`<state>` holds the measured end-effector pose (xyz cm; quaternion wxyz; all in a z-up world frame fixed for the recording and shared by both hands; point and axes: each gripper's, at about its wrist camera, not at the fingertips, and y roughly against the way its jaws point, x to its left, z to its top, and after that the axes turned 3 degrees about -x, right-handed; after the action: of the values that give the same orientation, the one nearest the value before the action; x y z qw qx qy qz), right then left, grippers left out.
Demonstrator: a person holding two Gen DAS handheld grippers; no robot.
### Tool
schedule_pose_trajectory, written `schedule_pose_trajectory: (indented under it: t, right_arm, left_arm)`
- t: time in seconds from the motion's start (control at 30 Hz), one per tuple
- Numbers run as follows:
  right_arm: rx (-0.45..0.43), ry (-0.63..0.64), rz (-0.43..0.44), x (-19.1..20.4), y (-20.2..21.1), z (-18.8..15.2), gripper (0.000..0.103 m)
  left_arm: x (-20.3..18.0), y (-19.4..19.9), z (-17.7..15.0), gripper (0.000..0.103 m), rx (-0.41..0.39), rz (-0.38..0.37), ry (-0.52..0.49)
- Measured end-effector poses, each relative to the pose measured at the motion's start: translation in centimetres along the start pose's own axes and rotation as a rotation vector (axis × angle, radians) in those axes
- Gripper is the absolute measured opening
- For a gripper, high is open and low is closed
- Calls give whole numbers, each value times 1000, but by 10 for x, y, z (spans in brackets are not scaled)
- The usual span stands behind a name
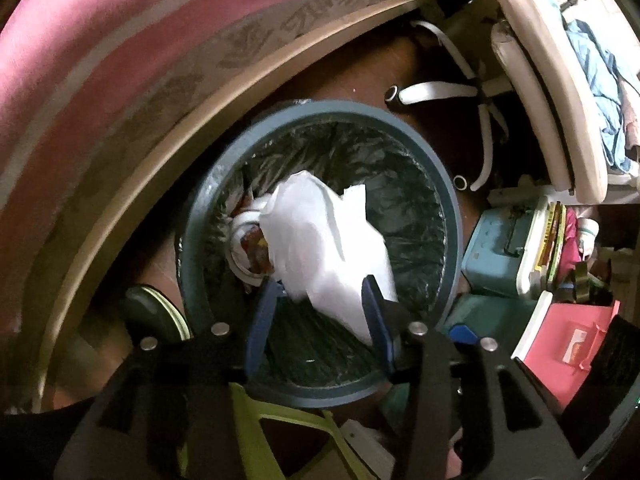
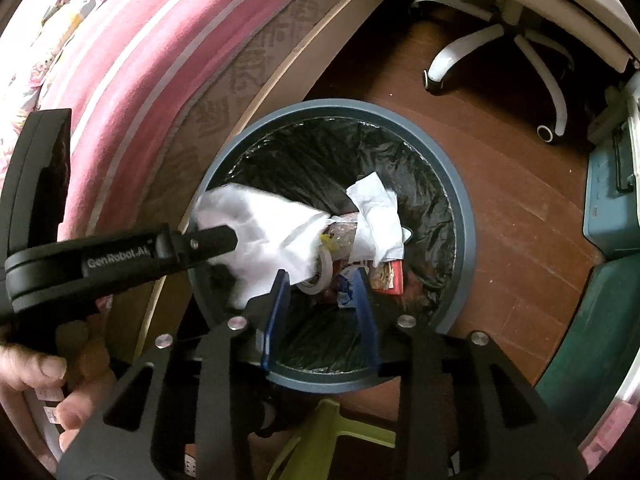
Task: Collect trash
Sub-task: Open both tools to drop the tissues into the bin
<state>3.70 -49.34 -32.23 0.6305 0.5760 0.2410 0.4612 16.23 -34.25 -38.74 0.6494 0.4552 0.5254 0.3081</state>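
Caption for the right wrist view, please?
Both grippers' jaws open over the lined bin; white bag and tissue sit inside.

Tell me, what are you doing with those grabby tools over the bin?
A person is collecting trash with a gripper in each hand, both pointing down into the round bin lined with a black bag. The left gripper has its jaws apart around a white plastic bag that hangs into the bin. The right gripper is open and empty above the wrappers and crumpled paper already inside.
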Motion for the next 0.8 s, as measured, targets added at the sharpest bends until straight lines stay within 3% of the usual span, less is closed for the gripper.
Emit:
schedule_pose_trajectory:
  t: [0.27, 0.53, 0.63, 0.8]
  right_arm:
    - [-34, 11, 2, 5, 16, -1, 39]
    - [-100, 51, 15, 19, 49, -2, 49]
    - [-129, 65, 18, 26, 63, -4, 57]
    - [-206, 109, 29, 50, 98, -4, 80]
  left_arm:
    - [-1, 15, -2, 45, -33, 3, -14]
    - [2, 42, -6, 47, -94, -13, -6]
    - [5, 60, -8, 52, -133, -24, 8]
    - [6, 107, -20, 67, -264, -41, 14]
